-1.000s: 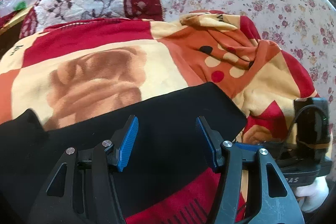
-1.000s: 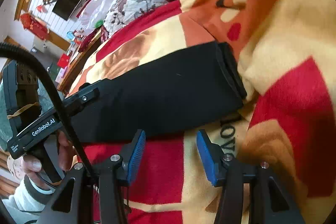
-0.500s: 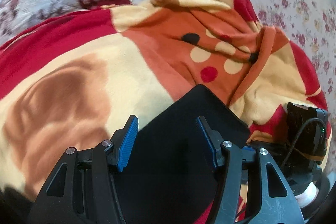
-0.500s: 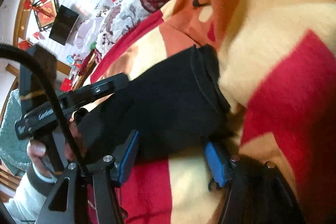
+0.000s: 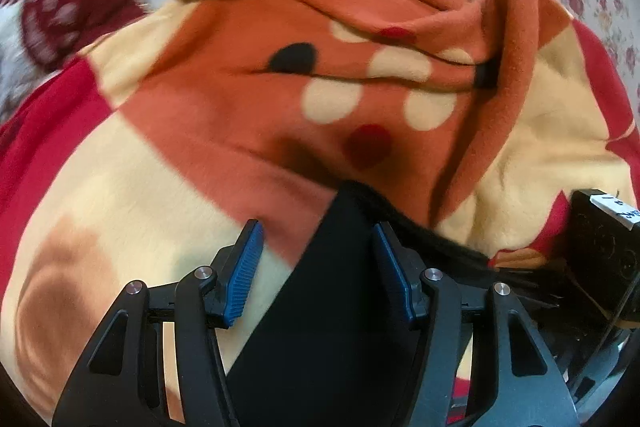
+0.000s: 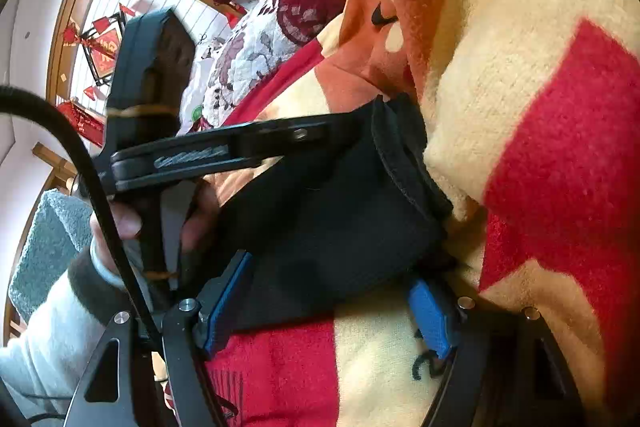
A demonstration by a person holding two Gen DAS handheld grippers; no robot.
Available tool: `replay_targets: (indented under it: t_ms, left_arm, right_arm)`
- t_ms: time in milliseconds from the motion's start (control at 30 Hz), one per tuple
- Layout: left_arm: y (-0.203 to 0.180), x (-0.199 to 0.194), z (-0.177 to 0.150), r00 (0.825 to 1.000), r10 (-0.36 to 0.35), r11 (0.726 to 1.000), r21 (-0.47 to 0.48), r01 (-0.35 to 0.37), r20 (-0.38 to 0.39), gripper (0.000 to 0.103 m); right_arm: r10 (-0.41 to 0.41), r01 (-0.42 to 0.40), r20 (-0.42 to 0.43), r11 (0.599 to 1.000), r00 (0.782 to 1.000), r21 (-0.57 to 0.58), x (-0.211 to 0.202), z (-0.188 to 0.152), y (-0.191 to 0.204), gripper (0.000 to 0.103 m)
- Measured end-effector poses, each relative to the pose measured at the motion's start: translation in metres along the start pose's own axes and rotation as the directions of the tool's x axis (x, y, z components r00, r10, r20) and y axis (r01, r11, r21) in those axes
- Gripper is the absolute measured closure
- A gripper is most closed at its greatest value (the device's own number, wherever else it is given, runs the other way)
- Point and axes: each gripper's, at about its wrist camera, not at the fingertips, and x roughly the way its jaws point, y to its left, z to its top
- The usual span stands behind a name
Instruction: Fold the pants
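Note:
The black pants point(image 5: 340, 315) lie on a red, cream and orange blanket point(image 5: 160, 163). In the left wrist view my left gripper point(image 5: 318, 269) is open, its blue pads astride the far corner of the pants' end. In the right wrist view the pants point(image 6: 328, 227) show a stitched hem at the right. My right gripper point(image 6: 332, 303) is open, its pads either side of the near corner of that end, low on the blanket. The left gripper body point(image 6: 224, 147) reaches over the pants from the left.
A floral quilt and dark red pillow point(image 6: 256, 43) lie beyond the blanket. The blanket bunches into orange folds point(image 5: 400, 27) just past the pants' end. The right gripper's body point(image 5: 600, 251) sits close at the right. A window with red decorations point(image 6: 104, 43) is far left.
Both grippers have moved forward to the pants' end. The left one now straddles the far corner, the right one the near corner. Both have stayed open.

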Motion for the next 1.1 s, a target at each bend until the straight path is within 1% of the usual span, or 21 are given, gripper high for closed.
replay_targets:
  t_ms: [67,133,233,267,300,333,367,400,433,467,533,567,633,700,767,867,967,1067,1100]
  left_arm:
    - [-0.006,0.003,0.003,1.0,-0.029,0.999,0.037,0.03,-0.01,0.046]
    - [-0.012,0.008,0.004,0.996,-0.081,0.994,0.076,0.083,-0.031,0.046]
    - [-0.016,0.015,0.005,0.995,-0.094,0.987,0.125,0.098,-0.043,0.046]
    - [-0.016,0.017,0.006,0.993,-0.106,0.985,0.131,0.112,-0.05,0.046]
    - [-0.015,0.019,0.008,0.991,-0.118,0.984,0.128,0.125,-0.06,0.046]
    - [-0.014,0.021,0.01,0.989,-0.13,0.983,0.123,0.137,-0.066,0.049]
    - [-0.014,0.022,0.012,0.988,-0.136,0.982,0.124,0.144,-0.07,0.061]
    - [-0.014,0.024,0.013,0.989,-0.132,0.982,0.124,0.139,-0.068,0.065]
    - [-0.012,0.025,0.014,0.99,-0.127,0.984,0.117,0.134,-0.065,0.076]
    - [-0.01,0.026,0.015,0.989,-0.131,0.984,0.113,0.137,-0.063,0.084]
    - [-0.011,0.023,0.015,0.989,-0.137,0.983,0.114,0.142,-0.051,0.089]
    - [-0.009,0.021,0.013,0.99,-0.135,0.983,0.122,0.139,-0.043,0.09]
    - [-0.01,0.009,0.008,0.992,-0.125,0.982,0.143,0.125,-0.011,0.09]
    - [-0.01,0.0,0.008,0.992,-0.126,0.984,0.132,0.122,0.017,0.09]
    - [-0.007,-0.01,0.007,0.99,-0.134,0.985,0.115,0.128,0.048,0.09]
    - [-0.006,-0.038,0.008,0.984,-0.137,0.987,0.095,0.126,0.112,0.09]
    - [-0.007,-0.074,0.004,0.974,-0.131,0.989,0.087,0.116,0.185,0.09]
    - [0.005,-0.119,-0.011,0.958,-0.121,0.992,0.059,0.109,0.261,0.09]
    - [0.007,-0.134,-0.02,0.952,-0.111,0.994,0.046,0.102,0.285,0.09]
  right_arm:
    - [-0.002,0.002,-0.007,1.0,1.0,0.004,0.0,0.002,0.0,0.032]
    - [0.001,-0.001,-0.005,1.0,1.0,0.024,-0.001,0.005,-0.002,0.035]
    - [-0.02,0.02,-0.002,1.0,1.0,0.006,-0.001,0.005,0.0,0.037]
    - [-0.026,0.026,-0.004,1.0,1.0,-0.003,-0.001,0.004,0.0,0.037]
    - [-0.032,0.032,-0.003,0.999,0.999,-0.013,0.0,0.005,0.001,0.039]
    - [-0.038,0.038,0.0,0.999,0.999,-0.018,0.001,0.006,0.001,0.047]
    - [-0.041,0.041,0.001,0.999,0.999,-0.018,0.001,0.006,0.0,0.05]
    - [-0.042,0.042,0.002,0.999,0.999,-0.012,0.002,0.006,-0.002,0.057]
    - [-0.038,0.038,0.001,0.999,0.999,-0.003,0.002,0.007,-0.004,0.061]
    - [-0.027,0.027,0.002,1.0,1.0,0.0,0.002,0.008,-0.004,0.068]
    - [0.001,-0.001,-0.011,1.0,1.0,0.003,0.003,0.009,-0.005,0.08]
    - [0.003,-0.003,-0.018,1.0,1.0,0.004,0.004,0.01,-0.005,0.081]
    - [0.025,-0.025,-0.016,1.0,1.0,0.015,0.002,0.013,-0.005,0.085]
    - [0.043,-0.043,-0.011,0.999,0.999,0.02,-0.002,0.014,-0.004,0.087]
    - [0.049,-0.049,0.001,0.999,0.999,-0.003,-0.009,0.015,0.002,0.087]
    - [0.055,-0.054,0.019,0.996,0.998,-0.065,-0.02,0.019,0.017,0.088]
    - [0.072,-0.067,0.035,0.987,0.997,-0.147,-0.032,0.022,0.04,0.088]
    - [0.092,-0.079,0.042,0.964,0.995,-0.253,-0.04,0.025,0.074,0.088]
    - [0.101,-0.084,0.041,0.949,0.994,-0.303,-0.042,0.025,0.091,0.088]
